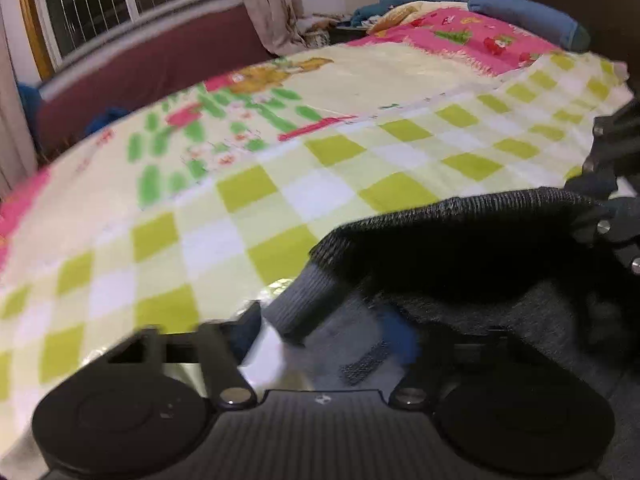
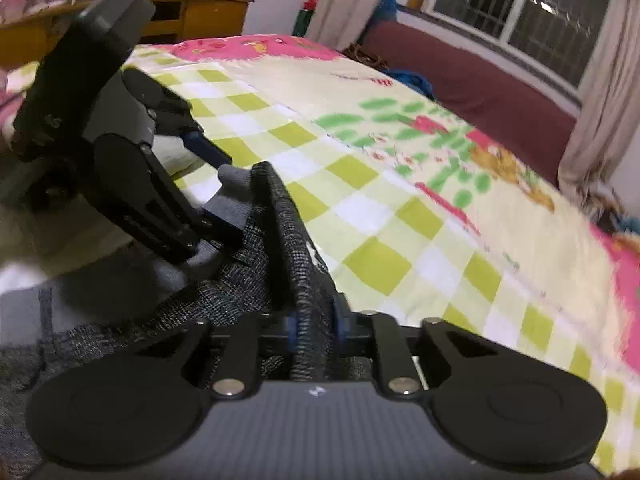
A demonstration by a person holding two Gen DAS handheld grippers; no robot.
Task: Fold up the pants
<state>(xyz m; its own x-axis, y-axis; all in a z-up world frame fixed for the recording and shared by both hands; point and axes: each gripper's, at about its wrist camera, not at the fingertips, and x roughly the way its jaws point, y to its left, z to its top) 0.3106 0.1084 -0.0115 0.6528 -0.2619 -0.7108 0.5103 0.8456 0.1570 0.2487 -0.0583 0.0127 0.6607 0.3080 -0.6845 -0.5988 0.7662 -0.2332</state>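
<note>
The dark grey knit pants (image 1: 460, 248) hang lifted above the checked bedspread (image 1: 240, 200). My left gripper (image 1: 324, 332) is shut on the pants' ribbed edge; its blue fingertips (image 1: 400, 336) are blurred. In the right wrist view my right gripper (image 2: 314, 328) is shut on a fold of the pants (image 2: 296, 248), its blue pads (image 2: 340, 326) on either side. The left gripper (image 2: 208, 196) shows there at the left, pinching the same edge close by. The right gripper's body shows at the right edge of the left wrist view (image 1: 608, 200).
The bed is covered by a green-and-white checked sheet with pink cartoon print (image 2: 440, 140). A maroon couch (image 2: 480, 80) under a window runs along its far side. Blue pillows (image 1: 520, 12) lie at the head. A wooden desk (image 2: 200, 12) stands behind.
</note>
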